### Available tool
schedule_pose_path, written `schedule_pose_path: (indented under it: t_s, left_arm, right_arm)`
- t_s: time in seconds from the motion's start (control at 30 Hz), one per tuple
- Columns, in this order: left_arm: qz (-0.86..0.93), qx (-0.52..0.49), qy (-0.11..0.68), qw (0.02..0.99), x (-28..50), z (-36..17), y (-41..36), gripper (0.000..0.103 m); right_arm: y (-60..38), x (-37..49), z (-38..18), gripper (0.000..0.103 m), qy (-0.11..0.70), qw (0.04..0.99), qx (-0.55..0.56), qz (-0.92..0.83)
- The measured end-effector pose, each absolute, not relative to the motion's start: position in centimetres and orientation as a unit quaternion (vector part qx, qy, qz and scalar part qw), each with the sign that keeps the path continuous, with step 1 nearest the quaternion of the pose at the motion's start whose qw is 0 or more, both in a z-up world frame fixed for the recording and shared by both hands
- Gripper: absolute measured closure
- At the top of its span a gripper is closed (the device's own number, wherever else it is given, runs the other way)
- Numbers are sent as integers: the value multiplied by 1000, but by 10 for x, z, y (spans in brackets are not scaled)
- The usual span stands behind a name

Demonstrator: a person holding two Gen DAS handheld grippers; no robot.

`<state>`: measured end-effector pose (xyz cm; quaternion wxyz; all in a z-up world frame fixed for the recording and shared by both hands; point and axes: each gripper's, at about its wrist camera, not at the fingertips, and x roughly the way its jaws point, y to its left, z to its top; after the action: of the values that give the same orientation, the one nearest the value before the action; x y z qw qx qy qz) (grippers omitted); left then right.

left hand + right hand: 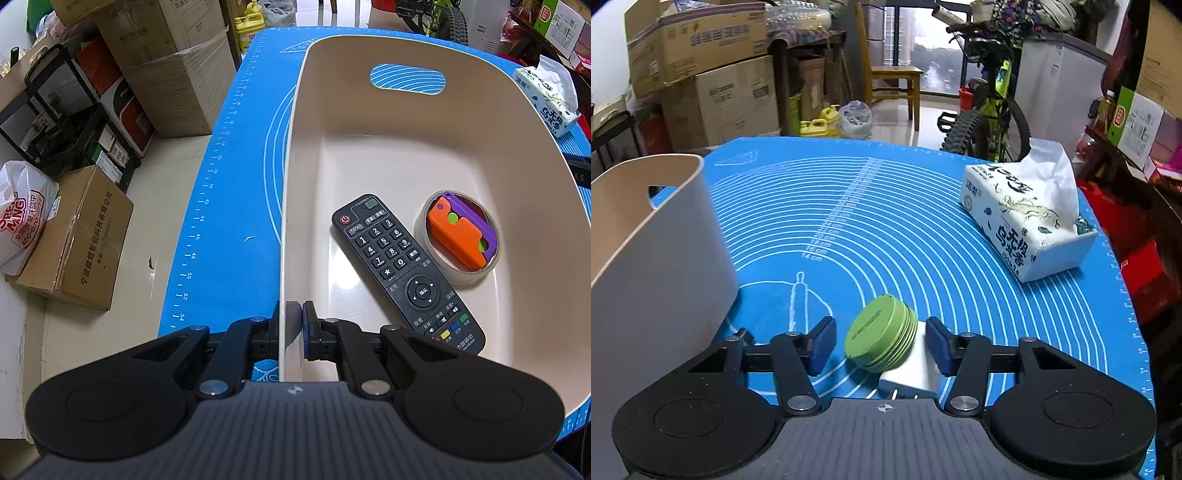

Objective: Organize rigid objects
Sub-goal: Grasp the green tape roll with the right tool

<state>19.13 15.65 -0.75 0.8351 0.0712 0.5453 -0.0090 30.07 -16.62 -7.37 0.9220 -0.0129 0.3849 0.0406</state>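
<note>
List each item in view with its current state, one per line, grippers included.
left gripper: shut on the bin wall.
right gripper: open, straddling green tin and white charger.
beige bin: upright on the blue mat.
remote: flat in bin, buttons up.
tape roll: flat in bin, orange-purple toy inside its hole.
green tin: tilted, leaning on charger.
white charger: lying on mat.
tissue pack: opened, tissue sticking out.

Tabletop covered by a blue baking mat with white rings [886,206]; directly on it, a cream plastic basket [665,236], a green round tin [877,338] against a white charger [916,373], a white tissue pack [1023,221]
</note>
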Motion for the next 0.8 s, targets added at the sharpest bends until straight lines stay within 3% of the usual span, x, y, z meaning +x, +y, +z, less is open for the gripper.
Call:
schedule_pose_path:
  t_s: [0.03,0.27,0.5,0.8]
  left_arm:
    - [-9,72,545,835,191,-8,157,93]
    - [-10,72,545,835,191,-7,157,93]
    - [-10,73,545,835,191,-7,157,93]
    - [-6,75,543,836,191,-6,155,93]
  right_arm:
    - [-165,301,-74,58,380,924,-18,38]
    - [-154,300,-75,74,369,927,-21,68]
    - [-142,294,-74,74,356,931,-56,53]
    - [-154,275,-33,74,326,943,-38,54]
